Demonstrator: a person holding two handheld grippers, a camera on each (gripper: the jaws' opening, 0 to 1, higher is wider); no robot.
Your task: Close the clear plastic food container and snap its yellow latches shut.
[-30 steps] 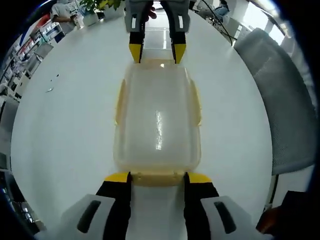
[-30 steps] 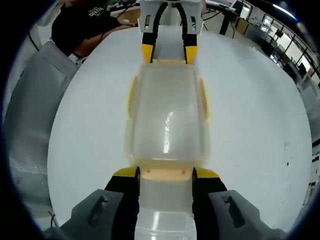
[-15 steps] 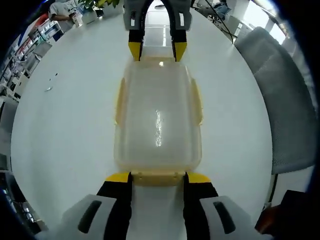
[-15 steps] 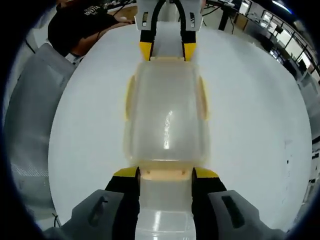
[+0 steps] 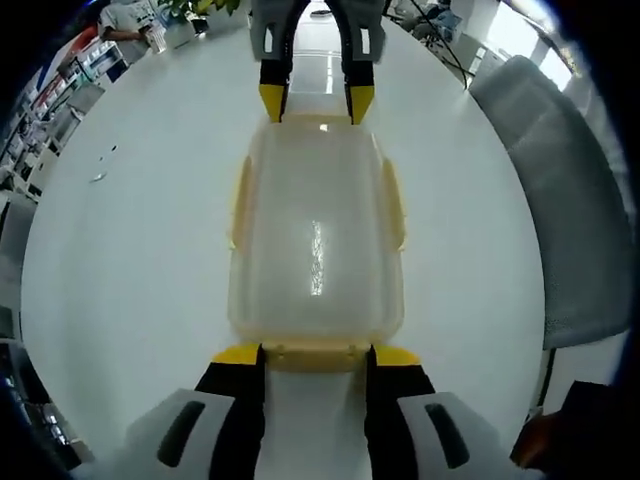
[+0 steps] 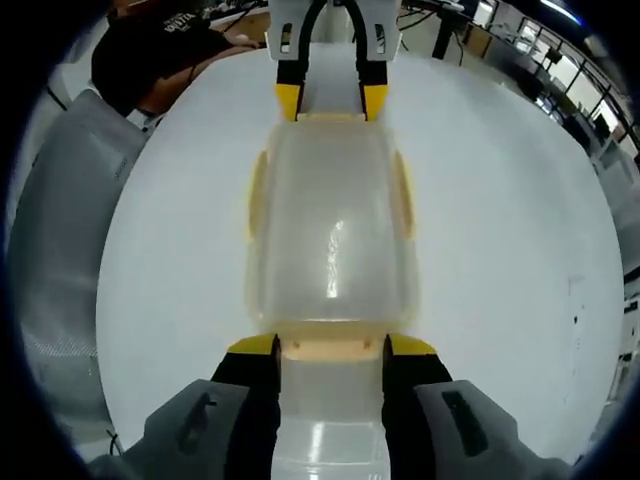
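Left gripper (image 5: 315, 355) has its jaws spread, one at each side of the near end latch (image 5: 315, 353) of the container (image 5: 316, 240); whether they press it I cannot tell. Right gripper (image 6: 330, 346) stands the same way at the opposite end latch (image 6: 331, 347). Beneath lies the white table (image 5: 130, 260), the lidded container at its middle, a grey chair (image 5: 575, 220) beside it. Yellow side latches (image 5: 240, 203) lie flat along the long walls.

A container (image 5: 316, 240) sat on a table (image 5: 130, 250), between the left gripper (image 5: 315, 356) and right gripper (image 6: 331, 347) at opposite ends.
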